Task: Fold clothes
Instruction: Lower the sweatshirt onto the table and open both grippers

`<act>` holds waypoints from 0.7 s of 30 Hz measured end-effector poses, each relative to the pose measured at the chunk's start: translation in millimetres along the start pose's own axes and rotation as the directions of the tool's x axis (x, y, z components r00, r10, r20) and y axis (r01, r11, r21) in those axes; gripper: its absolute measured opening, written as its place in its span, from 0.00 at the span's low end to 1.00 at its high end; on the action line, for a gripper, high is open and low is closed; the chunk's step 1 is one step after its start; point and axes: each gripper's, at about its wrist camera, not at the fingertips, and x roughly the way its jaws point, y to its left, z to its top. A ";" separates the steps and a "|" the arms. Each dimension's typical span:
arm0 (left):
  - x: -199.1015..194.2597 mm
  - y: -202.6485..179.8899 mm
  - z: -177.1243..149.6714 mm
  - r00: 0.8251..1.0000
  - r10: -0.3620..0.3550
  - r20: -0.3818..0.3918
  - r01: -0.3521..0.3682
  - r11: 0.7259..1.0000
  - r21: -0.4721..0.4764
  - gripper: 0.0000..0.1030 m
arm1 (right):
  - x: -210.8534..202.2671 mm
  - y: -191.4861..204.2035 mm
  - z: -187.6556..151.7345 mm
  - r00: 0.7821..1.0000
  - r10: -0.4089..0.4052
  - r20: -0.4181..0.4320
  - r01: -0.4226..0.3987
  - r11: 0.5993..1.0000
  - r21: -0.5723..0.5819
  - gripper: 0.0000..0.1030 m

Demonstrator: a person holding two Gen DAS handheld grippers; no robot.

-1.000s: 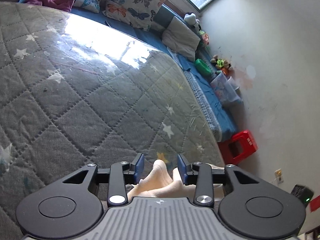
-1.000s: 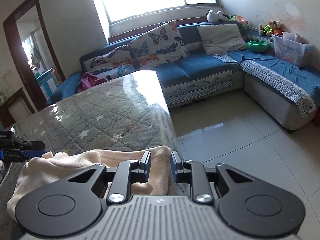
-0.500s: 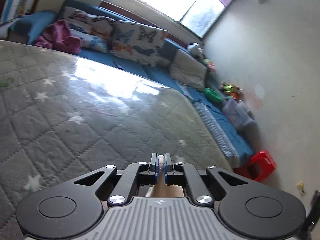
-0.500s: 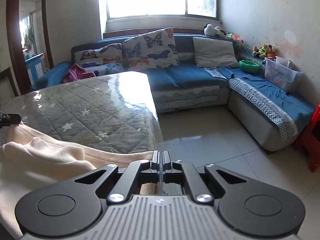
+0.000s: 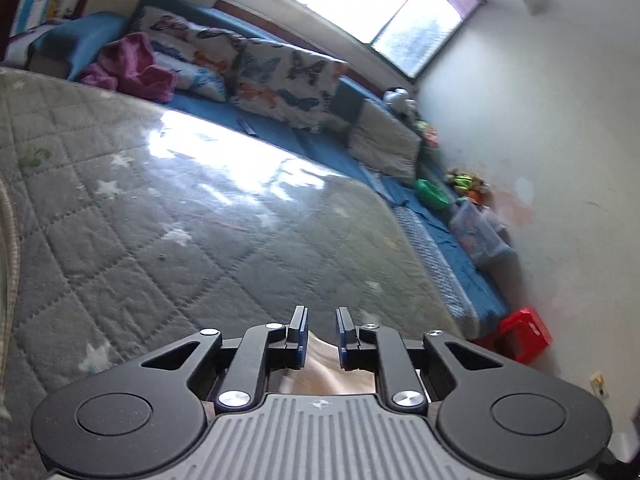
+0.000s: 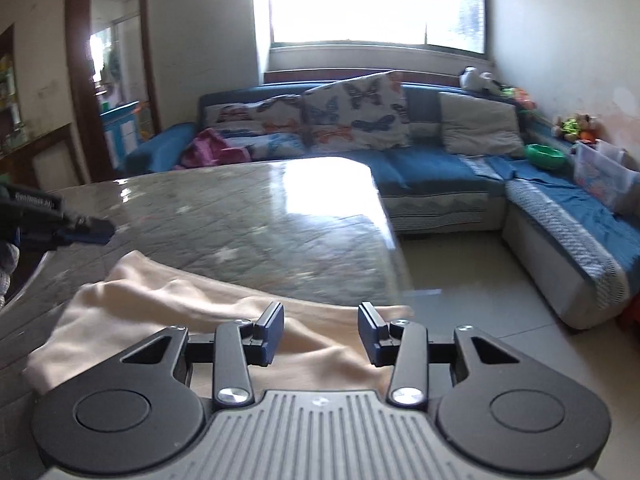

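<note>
Both tools sit with jaws apart, gripping nothing. Right tool [image 6: 321, 330] is wide apart, hovering over the near edge of the cream garment [image 6: 168, 304]; left tool [image 5: 319, 336] has a narrower gap, cream cloth showing below and between its fingers, not clamped as far as I can see.

Garment lies on the worktop [image 5: 168, 216], which carries a grey quilted star cover under a glossy sheet. It's bunched along the near right corner, close to the worktop's edge over the tiled floor [image 6: 472, 280]. From my right view the long axis runs left-right across the frame: left end rumpled and raised, right end passing under the right tool. So cloth is directly under and left of my right tool. In that same view the left tool shows at far left edge, beyond the garment's left end and above the worktop.

My read: both ends just let go, cloth spread but still wrinkled, fold barely started. Next grab looks like near edge or a corner, folding away from me onto the bare quilt ahead. Right tool is nearer the cloth mass; left one needs to drop onto its end.

Risk: the near right corner may hang off the worktop edge; soft fleece could slide.

Farther back: blue sofa [image 6: 432, 168] with butterfly cushions [image 6: 356, 114], purple cloth [image 6: 208, 148], bright window [image 6: 376, 0].
</note>
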 end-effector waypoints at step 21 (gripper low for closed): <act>54.2 -52.7 -41.7 0.979 -0.070 -0.191 0.092 0.989 0.112 0.14 | 17.9 22.2 -1.0 0.999 -0.026 -0.038 0.024 0.999 -0.035 0.57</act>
